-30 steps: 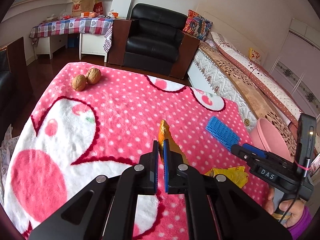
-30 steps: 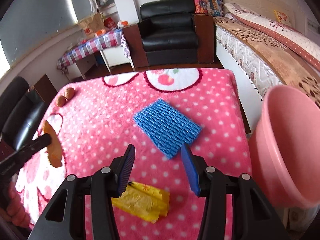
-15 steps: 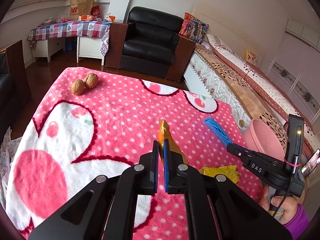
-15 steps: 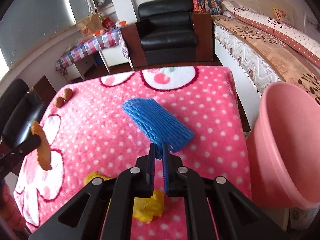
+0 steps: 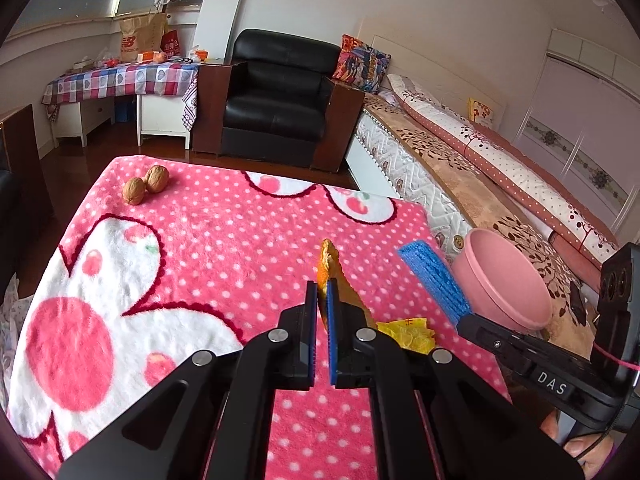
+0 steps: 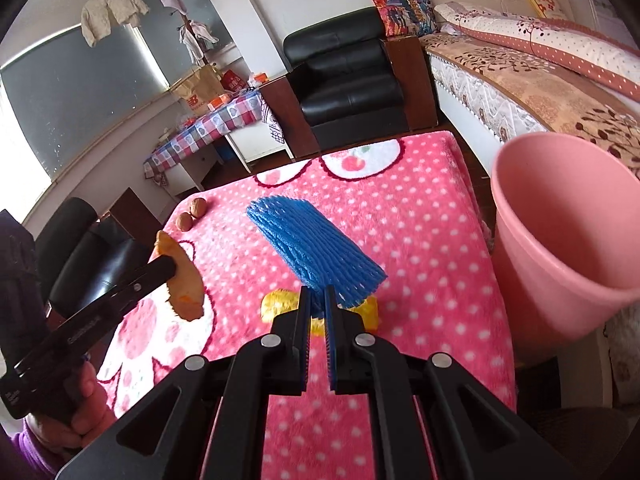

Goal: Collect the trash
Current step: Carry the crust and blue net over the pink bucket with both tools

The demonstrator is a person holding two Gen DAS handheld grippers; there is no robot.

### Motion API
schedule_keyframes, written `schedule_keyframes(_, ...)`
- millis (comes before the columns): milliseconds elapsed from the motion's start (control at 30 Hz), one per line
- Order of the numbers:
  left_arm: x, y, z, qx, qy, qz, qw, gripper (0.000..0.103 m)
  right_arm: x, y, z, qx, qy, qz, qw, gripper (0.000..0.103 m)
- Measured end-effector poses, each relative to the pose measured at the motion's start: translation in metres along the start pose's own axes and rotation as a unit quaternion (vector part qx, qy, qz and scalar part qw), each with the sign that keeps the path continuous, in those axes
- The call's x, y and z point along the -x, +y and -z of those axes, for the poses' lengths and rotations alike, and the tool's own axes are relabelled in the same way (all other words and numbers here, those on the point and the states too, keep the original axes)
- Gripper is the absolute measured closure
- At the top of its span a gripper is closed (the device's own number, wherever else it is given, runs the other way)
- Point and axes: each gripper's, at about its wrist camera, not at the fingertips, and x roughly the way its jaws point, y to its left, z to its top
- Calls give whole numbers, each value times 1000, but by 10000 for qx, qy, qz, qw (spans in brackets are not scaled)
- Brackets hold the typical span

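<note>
The left claw [image 5: 322,308] is pinching a ragged orange piece of fruit peel [image 5: 329,258], holding it up in the air above the worktop draped with a fuzzy pink polka-dot blanket [image 5: 224,248]. Over on the other side, the right claw [image 6: 317,312] is squeezing one end of a blue ribbed foam fruit sleeve [image 6: 312,246], which is sticking up and away from its fingers, clear of the blanket. A crumpled yellow wrapper [image 6: 280,304] is lying on the blanket just beneath that claw. The round pink plastic bin [image 6: 560,236] is standing off the worktop's right edge, beside the bed [image 6: 532,80], with its open mouth tilted into the right wrist view. Two brown walnuts [image 5: 145,185] are sitting touching each other at the far left corner of the blanket, well apart from both claws.
</note>
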Motion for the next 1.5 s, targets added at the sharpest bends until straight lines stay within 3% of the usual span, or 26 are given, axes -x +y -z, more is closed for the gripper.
schedule_keyframes(567,1,-57,8,-578,-90,27,9983,99,46,-18,22,-261,-204,-94,9994,97)
schedule_keyframes(1000,-17,-119,1,-1066,-189,321,9936,99,83,-70,6,-713,-696,143,9949,97)
schedule_keyframes(1333,-35,-176,-8,-1388,-330,925,9854,99,105,-128,-7,-1198,-1036,563,9858,97)
schedule_keyframes(1500,-53,-199,-9,-1463,-166,1166,9822,99,109,-157,-13,-1405,-1171,775,9801,97)
